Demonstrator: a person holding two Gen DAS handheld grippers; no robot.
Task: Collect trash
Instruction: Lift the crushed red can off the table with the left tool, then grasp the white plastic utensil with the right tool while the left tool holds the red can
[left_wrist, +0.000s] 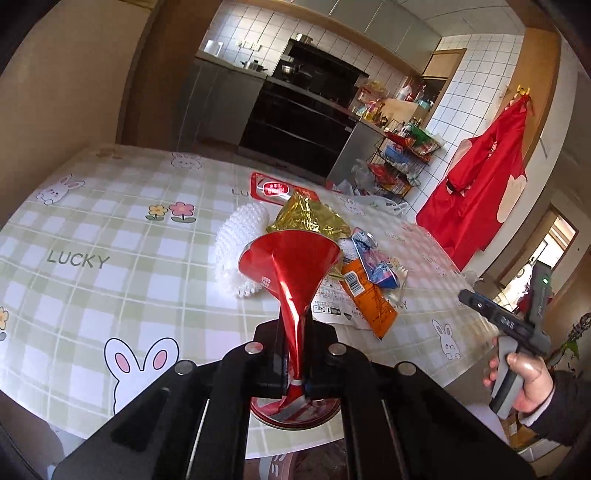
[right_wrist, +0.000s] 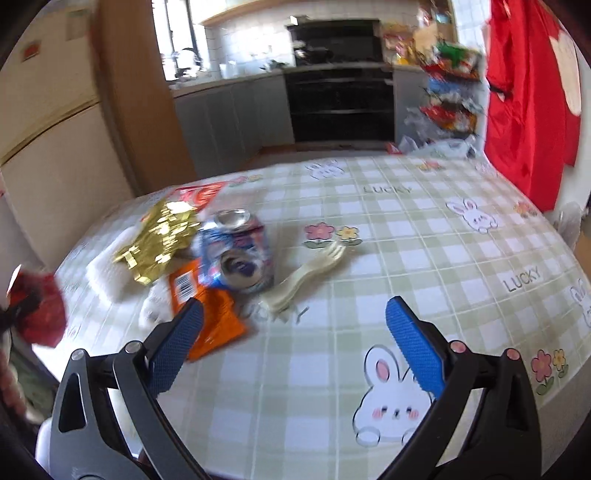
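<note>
My left gripper (left_wrist: 293, 332) is shut on a red drink can (left_wrist: 291, 266), squashed flat between the jaws and held above the checked tablecloth (left_wrist: 110, 229). Behind it lies a trash pile: gold foil wrapper (left_wrist: 310, 216), white foam net (left_wrist: 240, 236), orange packet (left_wrist: 369, 299), crushed blue can (left_wrist: 373, 264) and a red flat packet (left_wrist: 273, 189). In the right wrist view my right gripper (right_wrist: 295, 321) stands open over the table, nothing between its blue pads (right_wrist: 413, 350). Ahead of it lie the blue can (right_wrist: 236, 251), orange packet (right_wrist: 214, 317), gold wrapper (right_wrist: 159, 236) and a cream plastic fork (right_wrist: 306, 273). The red can (right_wrist: 40, 314) shows blurred at the left edge.
A hand holds the right gripper (left_wrist: 517, 325) off the table's right edge. A red apron (left_wrist: 476, 192) hangs on the wall, with a wire rack of goods (left_wrist: 402, 158) beside it. A black oven (left_wrist: 303, 122) stands behind the table, a fridge (right_wrist: 48, 140) at left.
</note>
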